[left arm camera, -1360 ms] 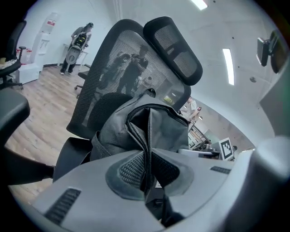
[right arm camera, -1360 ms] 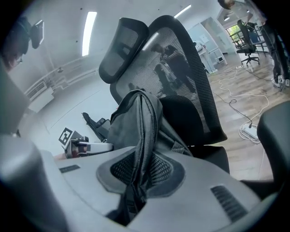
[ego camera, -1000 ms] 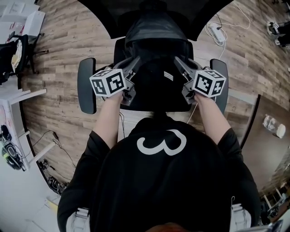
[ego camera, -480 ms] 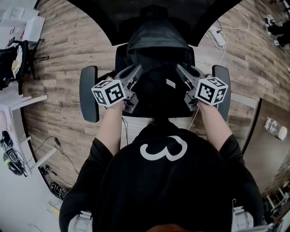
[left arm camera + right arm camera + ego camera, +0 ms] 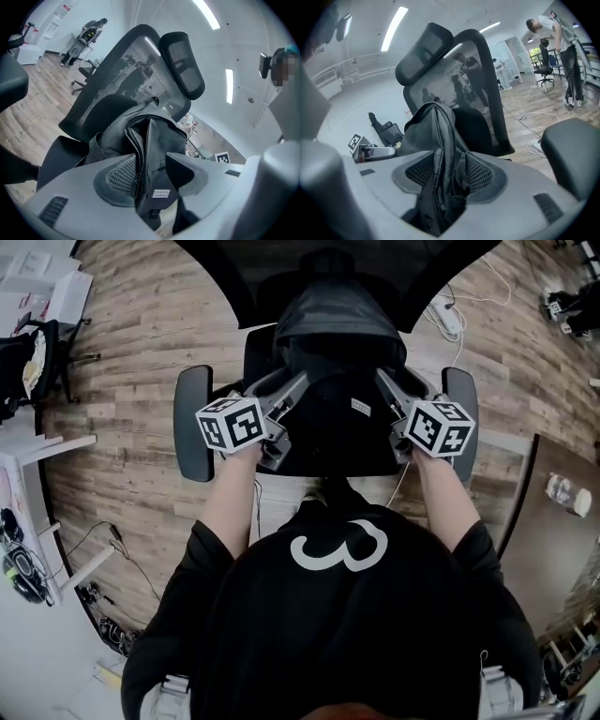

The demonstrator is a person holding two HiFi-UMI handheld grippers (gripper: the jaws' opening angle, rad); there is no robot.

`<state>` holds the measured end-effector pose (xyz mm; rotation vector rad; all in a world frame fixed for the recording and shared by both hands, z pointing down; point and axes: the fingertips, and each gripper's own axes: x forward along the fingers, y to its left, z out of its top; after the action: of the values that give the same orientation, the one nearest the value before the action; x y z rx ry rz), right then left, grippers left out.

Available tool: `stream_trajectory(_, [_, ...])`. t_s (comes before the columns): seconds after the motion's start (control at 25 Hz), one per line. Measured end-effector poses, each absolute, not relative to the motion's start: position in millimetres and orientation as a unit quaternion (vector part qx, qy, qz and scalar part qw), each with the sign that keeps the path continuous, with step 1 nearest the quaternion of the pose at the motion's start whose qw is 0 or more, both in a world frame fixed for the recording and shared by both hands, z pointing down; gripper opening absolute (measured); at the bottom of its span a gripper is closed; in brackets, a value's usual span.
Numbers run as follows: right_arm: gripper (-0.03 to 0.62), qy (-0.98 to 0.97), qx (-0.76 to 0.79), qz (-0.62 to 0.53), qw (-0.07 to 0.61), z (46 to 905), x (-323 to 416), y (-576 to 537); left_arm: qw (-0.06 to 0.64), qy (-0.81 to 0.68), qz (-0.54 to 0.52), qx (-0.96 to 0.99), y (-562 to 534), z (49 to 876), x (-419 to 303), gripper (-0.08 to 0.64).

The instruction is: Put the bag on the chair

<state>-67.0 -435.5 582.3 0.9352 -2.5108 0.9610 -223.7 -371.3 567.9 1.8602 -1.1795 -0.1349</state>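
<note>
A black bag (image 5: 337, 343) stands upright on the seat of a black mesh office chair (image 5: 192, 423), leaning on its backrest (image 5: 122, 75). My left gripper (image 5: 296, 386) is at the bag's left side and my right gripper (image 5: 384, 382) at its right side. In the left gripper view the jaws (image 5: 152, 171) have just been opening; the bag's edge (image 5: 154, 136) lies against one pad, clear of the other. In the right gripper view the jaws (image 5: 449, 171) have likewise been opening, and a loose fold of the bag (image 5: 436, 126) hangs between them.
The chair's armrests (image 5: 459, 399) flank both grippers. A white power strip with its cable (image 5: 448, 310) lies on the wood floor behind the chair. A white desk (image 5: 23, 456) stands at left, a brown table (image 5: 562, 521) at right. A person (image 5: 562, 42) stands far off.
Both grippers stay at the bag's sides, and their fingers stand a little wider than before. The bag rests on the seat against the backrest.
</note>
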Motion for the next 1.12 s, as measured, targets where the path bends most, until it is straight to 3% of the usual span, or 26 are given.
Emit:
stream_trajectory(0.16, [0.212,-0.866,0.369,0.296,0.162,565,-53,-432,0.453,-0.476,-0.036,0.753,-352,558,-226,0.198])
stream_trajectory(0.36, [0.212,-0.870,0.376,0.290,0.133,527,-46,-413,0.439,-0.473,-0.010,0.763,-322,535,-227,0.199])
stream_trajectory(1.12, [0.202,-0.938,0.259,0.225,0.043,371,-57,-230,0.360,-0.416,-0.004,0.835,-196,401,-186,0.175])
